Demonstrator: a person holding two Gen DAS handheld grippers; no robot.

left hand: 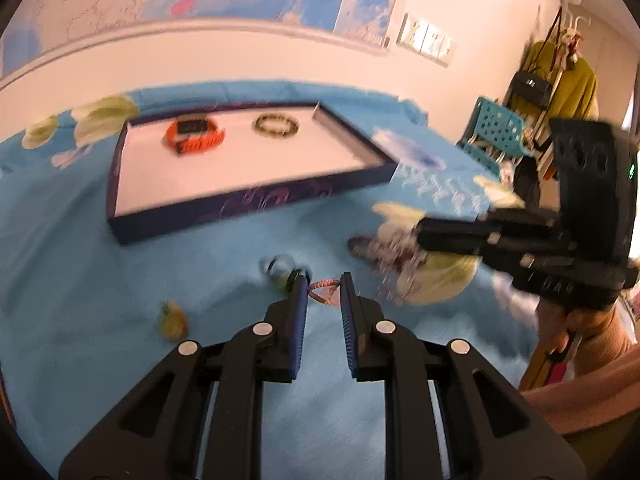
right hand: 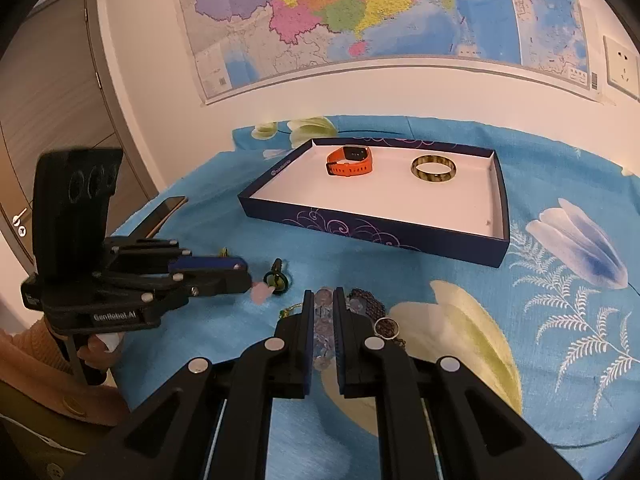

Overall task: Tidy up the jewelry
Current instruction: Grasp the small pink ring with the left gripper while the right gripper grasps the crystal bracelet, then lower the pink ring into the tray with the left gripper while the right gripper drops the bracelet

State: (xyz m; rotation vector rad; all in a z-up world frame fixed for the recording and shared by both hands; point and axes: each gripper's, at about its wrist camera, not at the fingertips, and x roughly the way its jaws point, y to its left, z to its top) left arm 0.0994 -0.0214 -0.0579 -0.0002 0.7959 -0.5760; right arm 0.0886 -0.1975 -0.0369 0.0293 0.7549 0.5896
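On blue floral cloth: 2 handheld grippers low over loose jewelry, tray behind.

Nearest, right gripper (right hand: 321, 300) has its jaws drawn nearly together on a clear bead bracelet (right hand: 323, 322) that runs up between the pads; a dark beaded piece (right hand: 366, 300) and a round pendant (right hand: 387, 327) lie just beside its right finger. Left gripper (left hand: 325, 285) has its jaws narrowed with a thin red cord (left hand: 322, 289) spanning the tips, apparently pinched; the view is blurred. A green ring-like item (right hand: 276, 280) sits just past the left tips, a small yellow piece (left hand: 173, 319) off to the side. Farther back, the navy tray (right hand: 384, 230) holds 1 orange watch (right hand: 350, 161) and 1 mottled bangle (right hand: 434, 168), well apart. A wall map (right hand: 360, 12) hangs behind.
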